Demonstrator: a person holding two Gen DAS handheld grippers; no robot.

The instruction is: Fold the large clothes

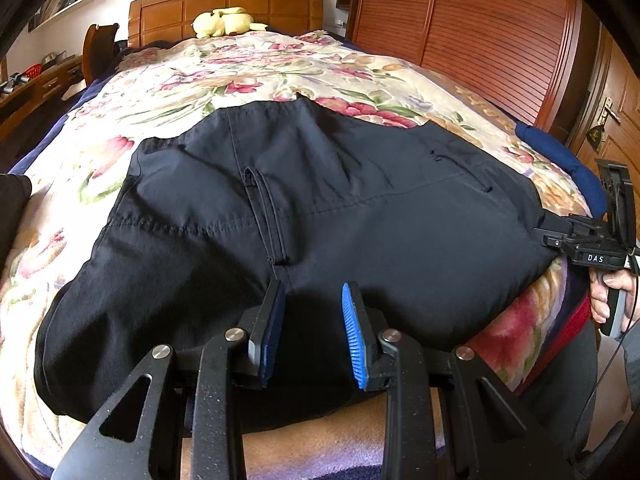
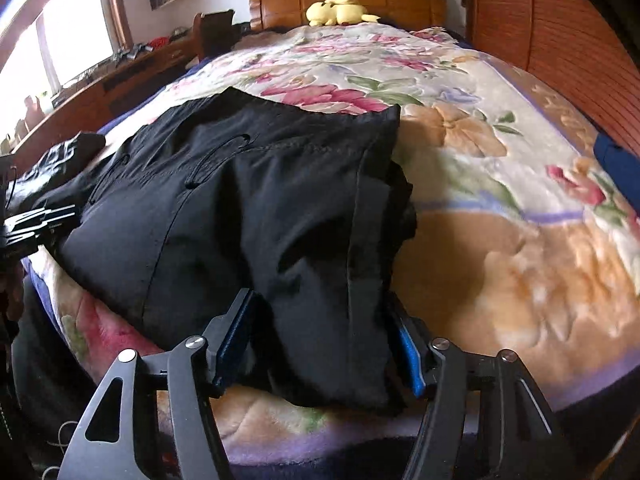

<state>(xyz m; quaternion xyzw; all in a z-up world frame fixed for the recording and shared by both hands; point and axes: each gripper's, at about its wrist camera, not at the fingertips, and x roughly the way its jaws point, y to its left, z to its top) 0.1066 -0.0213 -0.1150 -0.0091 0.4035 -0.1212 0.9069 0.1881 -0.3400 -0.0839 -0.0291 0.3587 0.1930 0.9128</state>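
Observation:
Black trousers (image 1: 320, 184), folded over, lie across the near end of the bed on a floral blanket (image 1: 240, 68). My left gripper (image 1: 313, 292) hovers over their near edge below the zip; its blue pads stand apart, with the cloth lying flat beneath them and not pinched. In the right wrist view the right gripper (image 2: 320, 300) stands wide open around the trousers' (image 2: 260, 200) near right edge. Cloth bulges loosely between its fingers (image 2: 236, 332) and drapes over the right one. A hand holds that gripper (image 1: 560, 236) at the trousers' right end.
A yellow plush toy (image 1: 226, 22) rests against the wooden headboard (image 1: 224, 4). Slatted wardrobe doors (image 1: 480, 40) run along the right of the bed and a desk (image 2: 100, 92) along the left. Another dark garment (image 2: 60, 156) lies at the left, and something blue (image 1: 560, 160) at the right edge.

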